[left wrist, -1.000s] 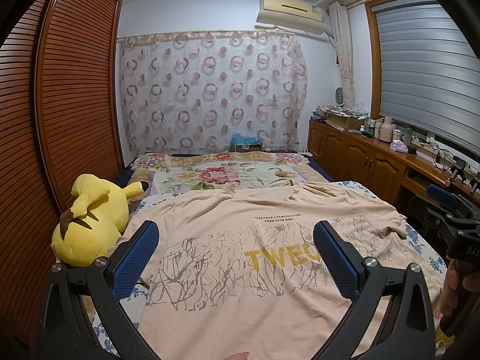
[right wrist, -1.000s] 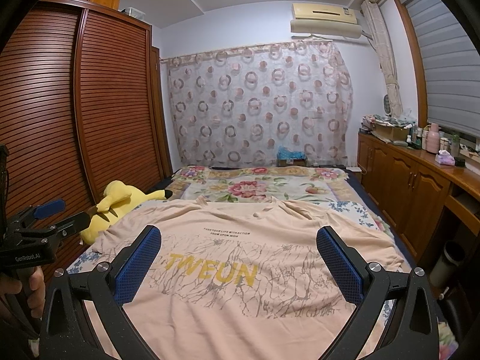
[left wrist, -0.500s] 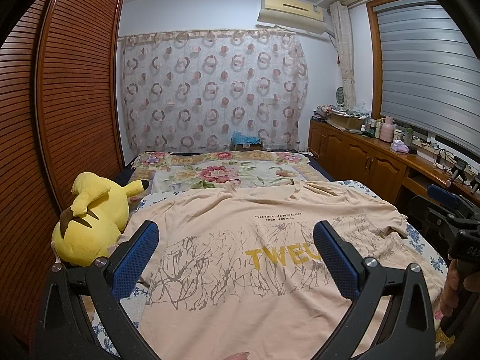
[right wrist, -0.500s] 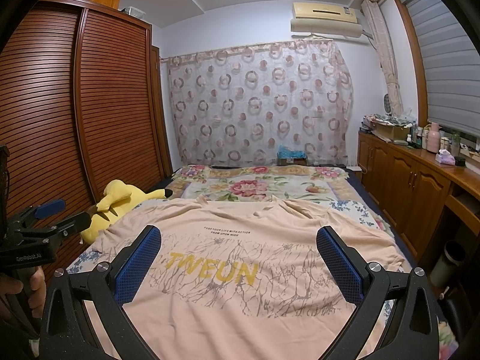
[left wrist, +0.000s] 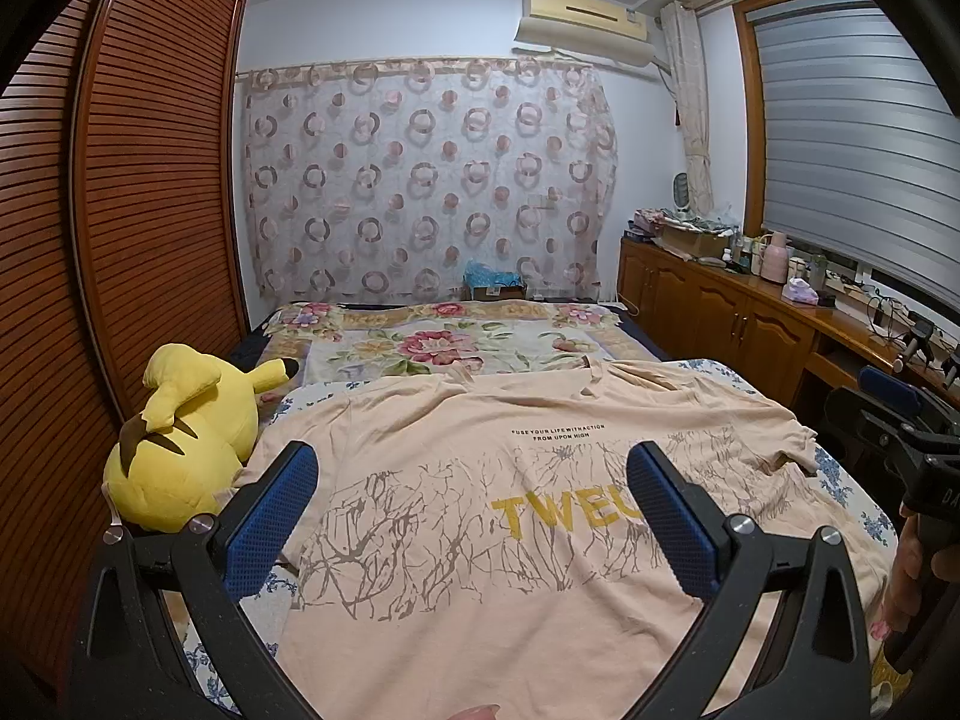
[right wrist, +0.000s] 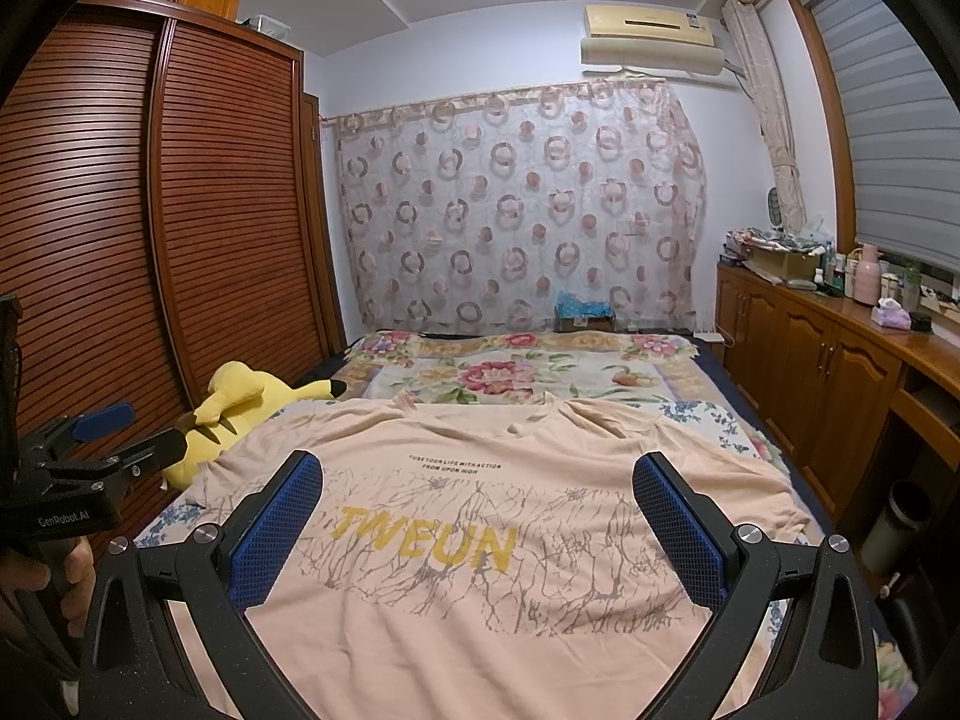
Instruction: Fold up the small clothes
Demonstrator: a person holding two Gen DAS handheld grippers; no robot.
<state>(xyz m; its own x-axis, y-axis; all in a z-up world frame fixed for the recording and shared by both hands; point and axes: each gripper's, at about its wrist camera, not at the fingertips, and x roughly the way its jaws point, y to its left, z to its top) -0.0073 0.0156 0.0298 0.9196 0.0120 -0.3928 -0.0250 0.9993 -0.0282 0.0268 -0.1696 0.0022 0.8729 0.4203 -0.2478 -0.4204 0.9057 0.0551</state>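
Near: peach printed cotton T-shirt (right wrist: 480, 540) spread flat on bed (right wrist: 729, 420).
Left: yellow plush toy (left wrist: 180, 444) beside shirt.
Far: floral blanket (right wrist: 510, 375) behind shirt.
Right: wooden cabinet counter (right wrist: 840, 360) along bed.

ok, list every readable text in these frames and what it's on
"TWEUN": yellow print on the T-shirt.
"FUSE YOUR LIFE WITH ACTION / FROM UPON HIGH": small black print above it.
"GenRobot.AI": body of the left gripper.
Air conditioner label: too small to read.
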